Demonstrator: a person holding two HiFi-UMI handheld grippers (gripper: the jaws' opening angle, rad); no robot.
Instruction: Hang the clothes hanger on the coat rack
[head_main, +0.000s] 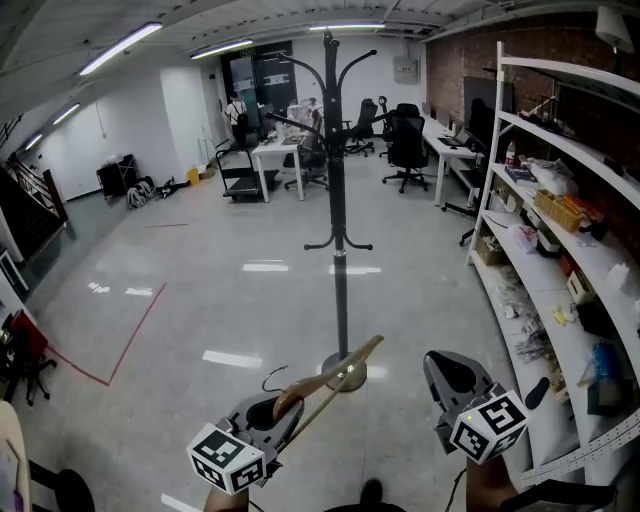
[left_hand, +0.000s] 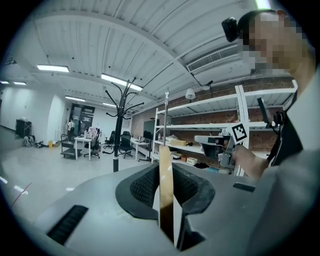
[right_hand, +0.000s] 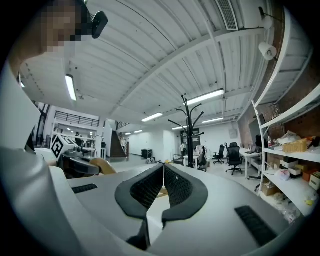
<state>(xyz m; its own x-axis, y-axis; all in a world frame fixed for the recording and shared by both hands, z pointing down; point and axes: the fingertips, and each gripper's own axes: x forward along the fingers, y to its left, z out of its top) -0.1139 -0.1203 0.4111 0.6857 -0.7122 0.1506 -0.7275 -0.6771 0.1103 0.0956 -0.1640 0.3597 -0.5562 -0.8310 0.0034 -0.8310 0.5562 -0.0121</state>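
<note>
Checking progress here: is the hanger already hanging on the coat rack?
No, the wooden hanger is clamped in the left gripper, apart from the coat rack standing ahead.

Quick count: one coat rack (head_main: 340, 200) mid-floor, one wooden hanger (head_main: 350, 362), two grippers up near, the left gripper (head_main: 283, 405) and right gripper (head_main: 445, 368), and one shelving unit (head_main: 560, 150) on the right.

Room bright and evenly lit by ceiling tubes (head_main: 120, 47). Their glare lies in white patches on the glossy floor (head_main: 200, 300). Shadows faint. Shelves (head_main: 570, 143) bow at the head view's edge. Both gripper views curve strongly, corners black, near foreground soft.
</note>
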